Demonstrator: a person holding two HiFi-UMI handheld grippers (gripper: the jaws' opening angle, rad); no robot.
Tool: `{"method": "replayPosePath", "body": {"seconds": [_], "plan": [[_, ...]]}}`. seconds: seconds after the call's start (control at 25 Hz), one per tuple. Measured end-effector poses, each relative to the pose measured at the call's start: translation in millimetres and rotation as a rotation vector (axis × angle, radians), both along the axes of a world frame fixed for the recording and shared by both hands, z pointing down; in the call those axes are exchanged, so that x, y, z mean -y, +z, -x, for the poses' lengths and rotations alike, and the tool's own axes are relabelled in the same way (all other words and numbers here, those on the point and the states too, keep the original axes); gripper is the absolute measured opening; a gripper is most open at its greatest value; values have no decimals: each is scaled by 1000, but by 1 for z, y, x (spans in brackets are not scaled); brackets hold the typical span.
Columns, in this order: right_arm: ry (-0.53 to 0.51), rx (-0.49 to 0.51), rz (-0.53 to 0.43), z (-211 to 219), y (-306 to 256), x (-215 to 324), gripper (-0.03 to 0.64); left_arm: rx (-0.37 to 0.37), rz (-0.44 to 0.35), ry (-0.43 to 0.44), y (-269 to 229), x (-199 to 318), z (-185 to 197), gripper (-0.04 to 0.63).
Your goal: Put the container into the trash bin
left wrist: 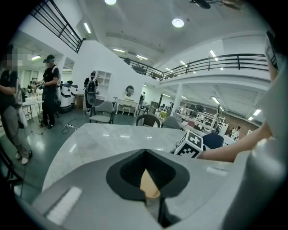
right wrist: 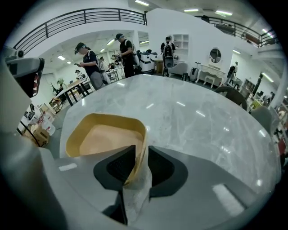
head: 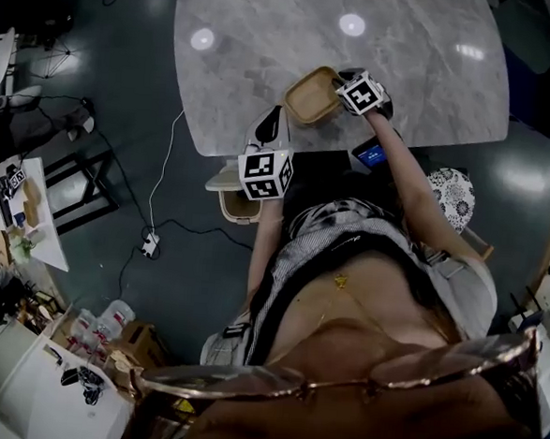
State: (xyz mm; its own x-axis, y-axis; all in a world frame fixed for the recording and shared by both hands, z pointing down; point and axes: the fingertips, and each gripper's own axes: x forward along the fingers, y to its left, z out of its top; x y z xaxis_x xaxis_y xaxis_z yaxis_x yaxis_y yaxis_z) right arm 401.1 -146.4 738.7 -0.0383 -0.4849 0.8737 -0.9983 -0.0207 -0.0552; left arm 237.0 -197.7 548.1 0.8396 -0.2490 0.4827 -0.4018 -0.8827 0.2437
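Observation:
A tan, round-cornered container [head: 312,94] sits open side up on the marble table [head: 268,45], near its front edge. My right gripper [head: 340,95] reaches it from the right. In the right gripper view the container [right wrist: 103,137] fills the near left, and its near wall runs between the jaws of my right gripper [right wrist: 140,155], which stand open with a gap beside the wall. My left gripper [head: 273,120] hovers at the table's front edge, left of the container. In the left gripper view my left gripper [left wrist: 145,155] has its tips together, a tan sliver showing behind them.
A wooden chair [head: 237,202] stands under the left gripper, and a patterned cushion [head: 453,193] lies to the right. A cable and power strip [head: 148,244] lie on the floor. A cluttered white table [head: 30,225] is at the left. People [right wrist: 90,65] stand beyond the table.

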Motion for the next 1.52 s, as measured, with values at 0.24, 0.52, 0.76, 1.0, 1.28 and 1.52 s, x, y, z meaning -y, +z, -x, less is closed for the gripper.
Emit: {"method": "replayPosePath", "body": {"seconds": [0.24, 0.52, 0.76, 1.0, 1.28, 1.52], "plan": [[10, 2, 17, 3, 11, 2, 52, 9, 0, -51, 2, 6, 15, 2], [-5, 30, 1, 0, 0, 2, 28, 8, -1, -59, -1, 3, 12, 2], [-12, 68, 5, -3, -17, -4, 28, 7, -6, -42, -3, -1, 6, 2], [-1, 108, 9, -6, -44, -13, 29, 0, -2, -20, -7, -11, -1, 2], [-22, 128, -11, 1, -97, -17, 29, -20, -2, 2, -21, -17, -4, 2], [-51, 152, -39, 5, -144, -29, 29, -43, -18, 11, -37, -31, -8, 2]]}}
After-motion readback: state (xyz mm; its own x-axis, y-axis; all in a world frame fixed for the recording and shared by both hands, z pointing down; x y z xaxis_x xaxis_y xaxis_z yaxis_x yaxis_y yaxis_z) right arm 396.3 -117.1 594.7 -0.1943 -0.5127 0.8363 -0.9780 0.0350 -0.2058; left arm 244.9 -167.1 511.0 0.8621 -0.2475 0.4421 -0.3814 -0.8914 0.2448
